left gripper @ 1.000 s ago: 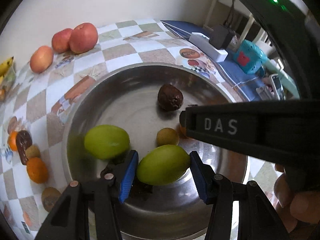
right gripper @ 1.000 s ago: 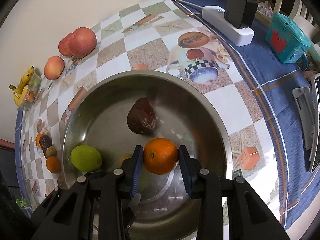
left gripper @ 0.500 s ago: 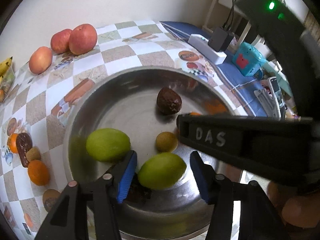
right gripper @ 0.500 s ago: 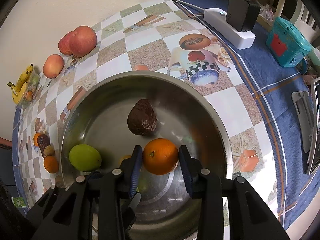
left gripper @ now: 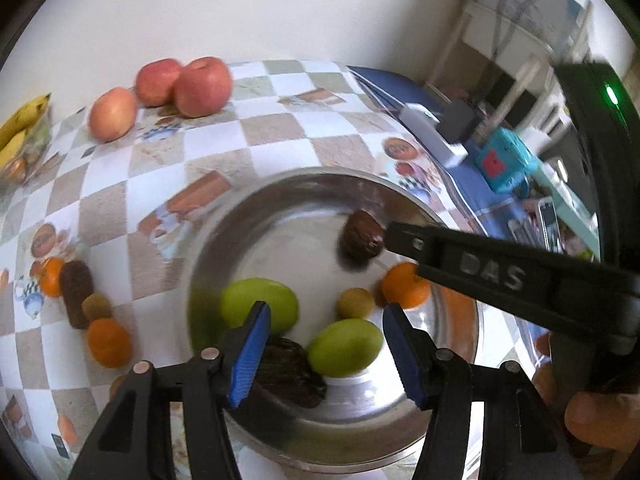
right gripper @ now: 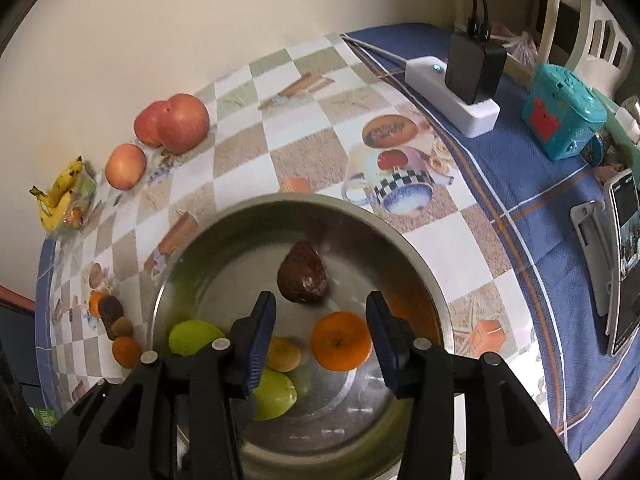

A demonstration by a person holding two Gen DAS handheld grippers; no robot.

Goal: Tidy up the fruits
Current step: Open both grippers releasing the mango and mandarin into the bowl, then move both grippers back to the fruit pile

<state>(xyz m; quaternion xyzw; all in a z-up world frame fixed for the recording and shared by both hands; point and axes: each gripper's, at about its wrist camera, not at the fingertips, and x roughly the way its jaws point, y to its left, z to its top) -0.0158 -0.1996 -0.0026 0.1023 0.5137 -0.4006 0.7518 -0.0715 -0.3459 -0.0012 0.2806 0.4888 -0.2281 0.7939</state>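
Right tool (right gripper: 320,336) released, jaws just opening | orange (right gripper: 341,341) free between, stem scar facing up | bowl (right gripper: 420,268)

A checkered cloth (right gripper: 240,152) printed with cups and teapots covers the near part of the surface, and a blue cloth (right gripper: 540,216) with pale stripes covers the far right part. On the blue cloth lies a white power strip (right gripper: 452,88) with a black adapter (right gripper: 474,70) plugged into it, two dark cables rising from the adapter. Near it stands a teal box (right gripper: 564,112) with a red patch on its front. Further right, a phone (right gripper: 624,256) rests upright in a grey stand (right gripper: 592,248). A plain cream wall (right gripper: 200,20) rises behind the surface.
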